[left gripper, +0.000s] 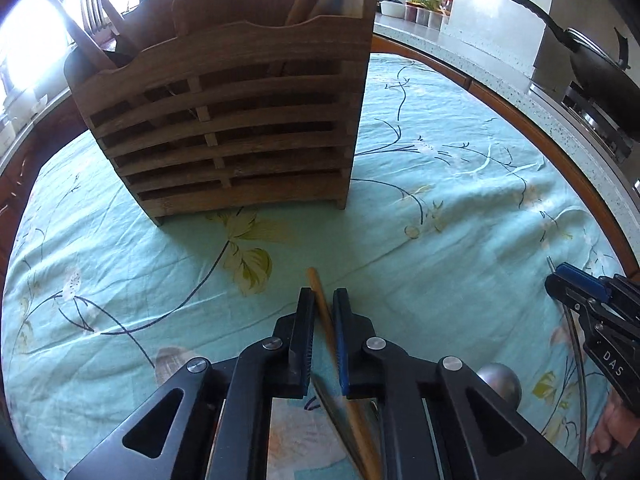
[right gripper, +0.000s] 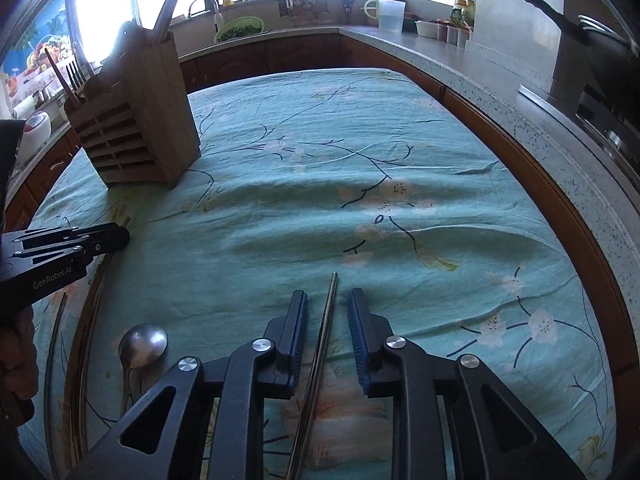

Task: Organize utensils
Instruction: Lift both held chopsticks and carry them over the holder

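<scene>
Wooden chopstick point(left gripper: 324, 312), long and tan, lies on the teal floral cloth point(left gripper: 440, 208) between my left claw's point(left gripper: 323, 300) nearly closed jaws, running toward 12 o'clock at the slatted wooden utensil holder point(left gripper: 240, 132). Whether it's clamped, I cannot tell. Only the right view shows my right claw point(right gripper: 327, 304) released, straddling a thin metal chopstick point(right gripper: 326, 320).

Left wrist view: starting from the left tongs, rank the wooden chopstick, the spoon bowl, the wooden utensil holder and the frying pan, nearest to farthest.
1. Wooden chopstick, lying between the fingers of the left tongs.
2. Spoon bowl, low on the right, beside the tongs' frame.
3. Wooden utensil holder, ahead and slightly left on the tablecloth.
4. Frying pan, far right on the stove, beyond the table.
</scene>
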`<state>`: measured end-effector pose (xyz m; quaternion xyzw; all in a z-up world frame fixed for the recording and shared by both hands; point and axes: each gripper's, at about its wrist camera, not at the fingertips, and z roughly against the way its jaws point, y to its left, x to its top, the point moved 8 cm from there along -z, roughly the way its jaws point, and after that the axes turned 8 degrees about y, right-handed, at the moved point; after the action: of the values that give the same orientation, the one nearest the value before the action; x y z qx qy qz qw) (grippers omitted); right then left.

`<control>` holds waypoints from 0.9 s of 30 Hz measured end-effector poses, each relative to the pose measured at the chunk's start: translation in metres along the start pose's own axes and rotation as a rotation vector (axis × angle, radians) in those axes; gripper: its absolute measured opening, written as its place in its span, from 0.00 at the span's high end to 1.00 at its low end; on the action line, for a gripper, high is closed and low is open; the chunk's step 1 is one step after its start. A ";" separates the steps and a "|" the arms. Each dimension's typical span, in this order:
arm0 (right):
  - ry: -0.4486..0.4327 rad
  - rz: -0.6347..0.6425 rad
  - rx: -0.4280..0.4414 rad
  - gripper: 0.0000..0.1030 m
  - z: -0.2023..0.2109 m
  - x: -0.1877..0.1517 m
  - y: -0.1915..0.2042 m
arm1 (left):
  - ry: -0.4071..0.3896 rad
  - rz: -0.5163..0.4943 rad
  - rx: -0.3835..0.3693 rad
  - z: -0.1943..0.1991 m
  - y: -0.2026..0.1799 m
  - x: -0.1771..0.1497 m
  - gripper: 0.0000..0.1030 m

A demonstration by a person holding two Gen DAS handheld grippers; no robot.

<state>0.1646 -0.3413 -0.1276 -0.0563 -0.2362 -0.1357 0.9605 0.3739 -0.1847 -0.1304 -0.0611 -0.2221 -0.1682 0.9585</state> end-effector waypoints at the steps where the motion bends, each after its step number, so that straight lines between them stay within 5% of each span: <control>1: -0.001 0.004 -0.003 0.92 0.000 0.000 0.001 | -0.001 0.003 -0.005 -0.001 0.000 -0.001 0.96; 9: -0.033 -0.075 0.131 0.96 0.018 0.003 0.004 | -0.045 0.058 -0.099 0.027 0.012 -0.010 0.96; 27: -0.354 -0.046 0.283 0.96 0.169 0.047 0.039 | -0.343 0.195 -0.246 0.197 0.082 -0.061 0.96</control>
<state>0.1415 -0.2855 0.0421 0.0613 -0.4188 -0.1111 0.8991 0.2715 -0.0522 0.0151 -0.2265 -0.3525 -0.0876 0.9037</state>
